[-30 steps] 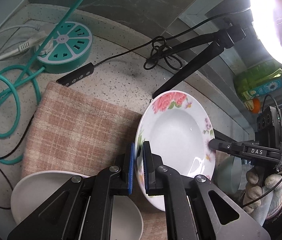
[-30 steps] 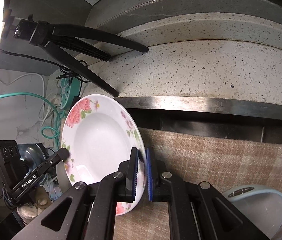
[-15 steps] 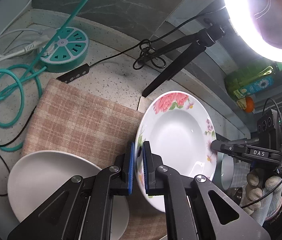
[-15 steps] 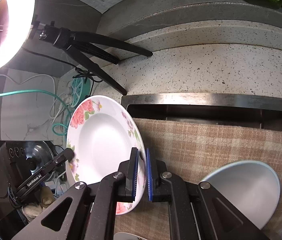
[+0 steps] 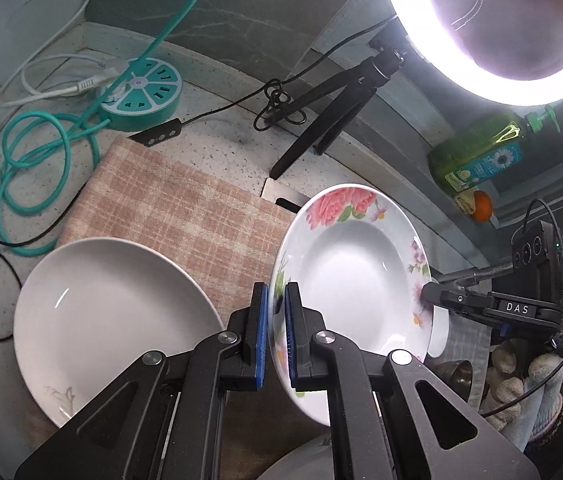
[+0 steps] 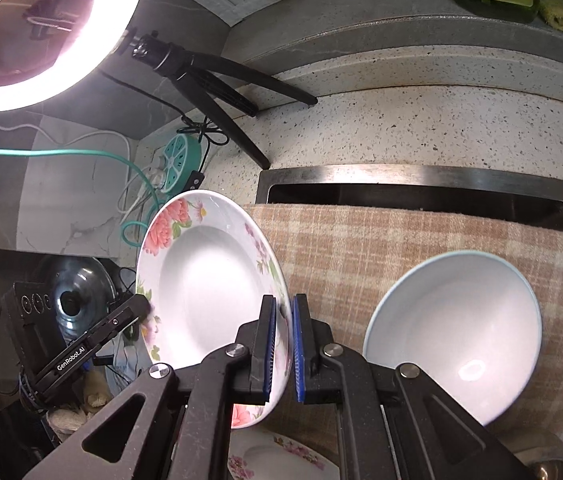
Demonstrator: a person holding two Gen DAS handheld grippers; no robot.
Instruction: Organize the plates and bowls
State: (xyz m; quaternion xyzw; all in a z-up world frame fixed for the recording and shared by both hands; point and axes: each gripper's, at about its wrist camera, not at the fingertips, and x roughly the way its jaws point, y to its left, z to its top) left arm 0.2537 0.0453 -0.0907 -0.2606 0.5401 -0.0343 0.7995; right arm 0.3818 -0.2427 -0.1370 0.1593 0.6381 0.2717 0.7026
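Between both grippers: flowered plate, rim pinched by left gripper and right gripper at opposite edges. Risk: uneven pull slips it onto white plate or bowl below.

Around me: speckled stone counter; checked cloth spread across it; steel sink behind; lit ring light on black tripod; teal power hub with coiled cable; green bottle on ledge.
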